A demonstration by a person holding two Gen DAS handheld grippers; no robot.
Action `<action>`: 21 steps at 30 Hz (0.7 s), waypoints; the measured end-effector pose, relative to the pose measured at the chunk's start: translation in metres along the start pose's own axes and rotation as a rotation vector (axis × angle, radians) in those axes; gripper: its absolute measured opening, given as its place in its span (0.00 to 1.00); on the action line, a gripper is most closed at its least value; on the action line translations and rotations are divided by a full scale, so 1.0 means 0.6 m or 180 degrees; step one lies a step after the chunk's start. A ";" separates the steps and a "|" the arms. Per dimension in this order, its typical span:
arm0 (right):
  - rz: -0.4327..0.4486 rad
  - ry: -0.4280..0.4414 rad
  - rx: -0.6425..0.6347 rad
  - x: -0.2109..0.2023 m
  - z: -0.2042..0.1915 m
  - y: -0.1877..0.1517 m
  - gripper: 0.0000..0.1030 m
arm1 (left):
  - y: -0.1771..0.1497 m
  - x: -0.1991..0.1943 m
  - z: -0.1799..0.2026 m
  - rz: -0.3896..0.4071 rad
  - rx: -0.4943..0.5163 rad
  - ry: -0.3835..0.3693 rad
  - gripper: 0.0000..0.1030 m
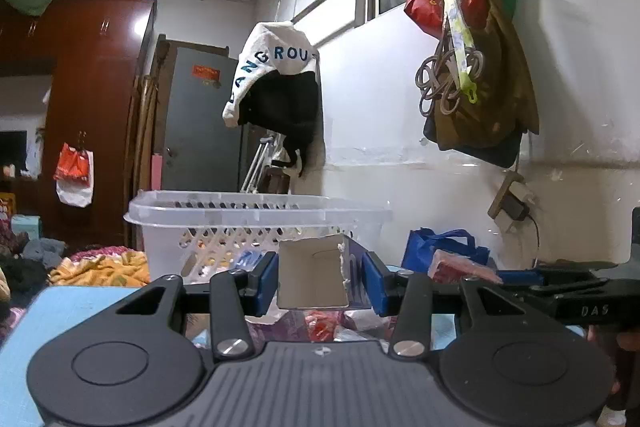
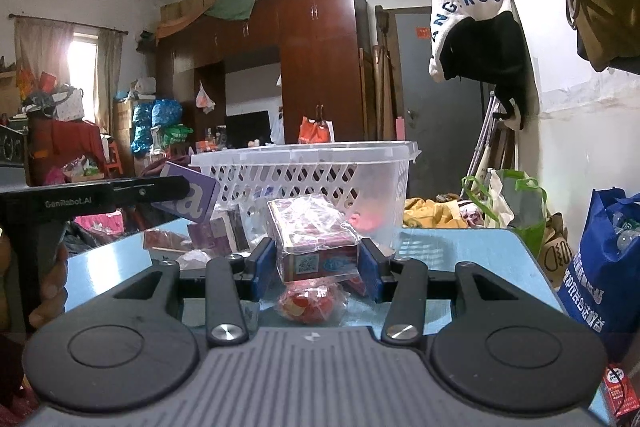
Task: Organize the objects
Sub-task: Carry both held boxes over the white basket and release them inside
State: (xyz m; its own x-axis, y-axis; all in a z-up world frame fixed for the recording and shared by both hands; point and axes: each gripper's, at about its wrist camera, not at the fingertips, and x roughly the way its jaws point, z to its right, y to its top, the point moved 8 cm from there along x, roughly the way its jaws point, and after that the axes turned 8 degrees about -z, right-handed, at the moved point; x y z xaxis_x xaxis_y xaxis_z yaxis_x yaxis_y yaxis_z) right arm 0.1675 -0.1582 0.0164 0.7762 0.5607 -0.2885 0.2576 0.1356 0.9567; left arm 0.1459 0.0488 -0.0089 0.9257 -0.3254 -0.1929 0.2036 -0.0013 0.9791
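Left gripper [image 1: 320, 277]: jaws partly closed, blue pads [image 1: 269, 277] pressed on both sides of a purple carton [image 1: 314, 277], open brown end toward the camera. The right wrist view shows the same carton [image 2: 192, 197] from the side, purple with a white letter "a", held up in the air left of the basket.

Right gripper [image 2: 316, 263]: same partial opening, pads clamped on a small box in clear plastic wrap [image 2: 316, 245] (red-and-blue label, QR code on the near face). Held just above the table.

Under that box, a red snack packet [image 2: 308, 301] lies on the light-blue table [image 2: 460, 247]. More purple cartons and wrapped bits [image 2: 216, 233] sit on the table to the left, close to the basket.

White plastic lattice basket [image 2: 304, 171] stands on the table just beyond both grippers; something red shows through its wall, can't tell what.

A hand [image 2: 52, 275] grips the left gripper's handle at the frame edge.

Further out: blue shopping bag [image 2: 600, 267] right of the table, white printed bag [image 1: 276, 63] hanging on the wall, brown wardrobe [image 2: 316, 67] behind.
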 end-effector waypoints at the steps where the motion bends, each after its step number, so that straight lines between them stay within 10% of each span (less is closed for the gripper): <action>1: 0.0009 -0.0001 0.0002 -0.001 0.000 0.002 0.47 | 0.003 -0.005 0.000 0.0028 0.0012 0.0022 0.48; 11: 0.0179 -0.0017 -0.0037 0.000 -0.004 0.054 0.47 | 0.072 -0.033 -0.029 0.0248 -0.0024 0.0151 0.48; 21: 0.0021 -0.0202 -0.0240 0.143 -0.007 0.213 0.47 | 0.196 0.123 -0.102 -0.0220 -0.0135 0.0629 0.47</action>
State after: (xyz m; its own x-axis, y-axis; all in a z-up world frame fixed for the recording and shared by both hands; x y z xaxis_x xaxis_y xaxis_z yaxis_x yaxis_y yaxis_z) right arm 0.2648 -0.0893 0.1141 0.8132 0.5093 -0.2817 0.2100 0.1946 0.9581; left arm 0.2576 0.0825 0.0882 0.9527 -0.1342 -0.2727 0.2782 0.0239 0.9602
